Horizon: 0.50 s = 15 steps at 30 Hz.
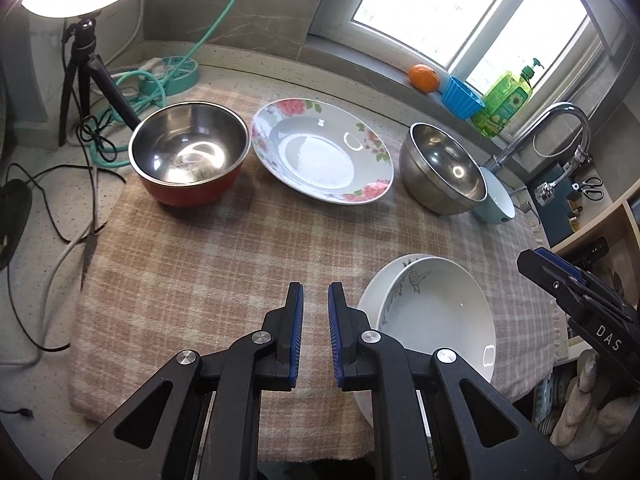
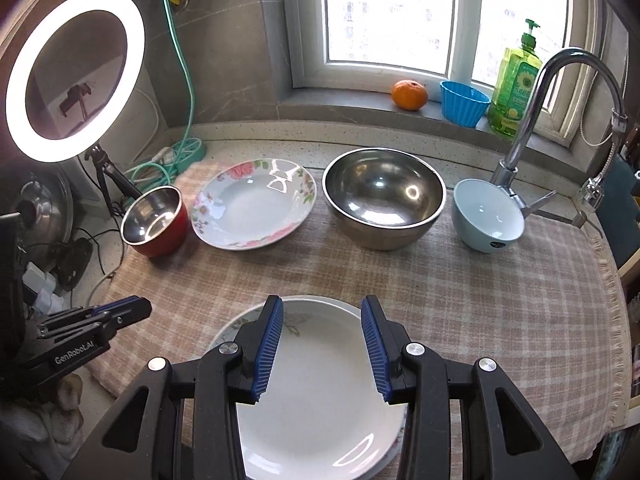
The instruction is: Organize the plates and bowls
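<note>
Fingers of the right gripper (image 2: pixel 322 344) spread wide above stacked plates (image 2: pixel 320 392); left gripper (image 1: pixel 315 330) narrowly parted, empty.

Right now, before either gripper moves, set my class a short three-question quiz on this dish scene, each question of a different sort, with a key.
1. True or false: the floral plate lies between the red bowl and the large steel bowl.
2. Multiple choice: what sits under the right gripper? A) the light blue bowl B) stacked white plates C) the orange
3. Fill in: the left gripper holds ____.

Key: 1 true; 2 B; 3 nothing. Its fingers hover over bare checked cloth, a narrow gap between them.
</note>
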Available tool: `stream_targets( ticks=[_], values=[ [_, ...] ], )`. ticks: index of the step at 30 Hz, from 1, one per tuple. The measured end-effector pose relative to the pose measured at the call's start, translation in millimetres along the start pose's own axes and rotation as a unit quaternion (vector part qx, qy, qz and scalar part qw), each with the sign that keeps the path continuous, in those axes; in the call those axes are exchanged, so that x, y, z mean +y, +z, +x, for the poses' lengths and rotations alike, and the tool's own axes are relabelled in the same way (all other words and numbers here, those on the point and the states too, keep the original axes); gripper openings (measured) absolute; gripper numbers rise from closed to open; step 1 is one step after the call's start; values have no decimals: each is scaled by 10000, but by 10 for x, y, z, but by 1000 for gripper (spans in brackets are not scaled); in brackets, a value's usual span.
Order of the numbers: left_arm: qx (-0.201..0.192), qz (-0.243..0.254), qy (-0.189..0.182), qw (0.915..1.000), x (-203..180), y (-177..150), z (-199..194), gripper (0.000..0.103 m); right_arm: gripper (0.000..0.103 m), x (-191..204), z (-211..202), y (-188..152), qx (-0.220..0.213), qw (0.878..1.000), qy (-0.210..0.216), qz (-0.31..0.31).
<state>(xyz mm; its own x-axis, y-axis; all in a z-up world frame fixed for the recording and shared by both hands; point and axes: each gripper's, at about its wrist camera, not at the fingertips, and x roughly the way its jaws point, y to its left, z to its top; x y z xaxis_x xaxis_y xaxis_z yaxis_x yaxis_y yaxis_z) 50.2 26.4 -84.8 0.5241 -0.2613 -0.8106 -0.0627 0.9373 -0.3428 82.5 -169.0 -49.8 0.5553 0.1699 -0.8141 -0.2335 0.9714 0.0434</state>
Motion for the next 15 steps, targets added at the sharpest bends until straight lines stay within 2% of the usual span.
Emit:
stream_targets(
  ticks=[8,15],
  values=[
    [-174,-309,99,9993,283,31,-108,11,37,656,75,197,-27,9967,228,-781],
    [-356,-573,215,9975,439,114,-175,11,37,1007,169,410,-34,9912,381,-1269]
  ],
)
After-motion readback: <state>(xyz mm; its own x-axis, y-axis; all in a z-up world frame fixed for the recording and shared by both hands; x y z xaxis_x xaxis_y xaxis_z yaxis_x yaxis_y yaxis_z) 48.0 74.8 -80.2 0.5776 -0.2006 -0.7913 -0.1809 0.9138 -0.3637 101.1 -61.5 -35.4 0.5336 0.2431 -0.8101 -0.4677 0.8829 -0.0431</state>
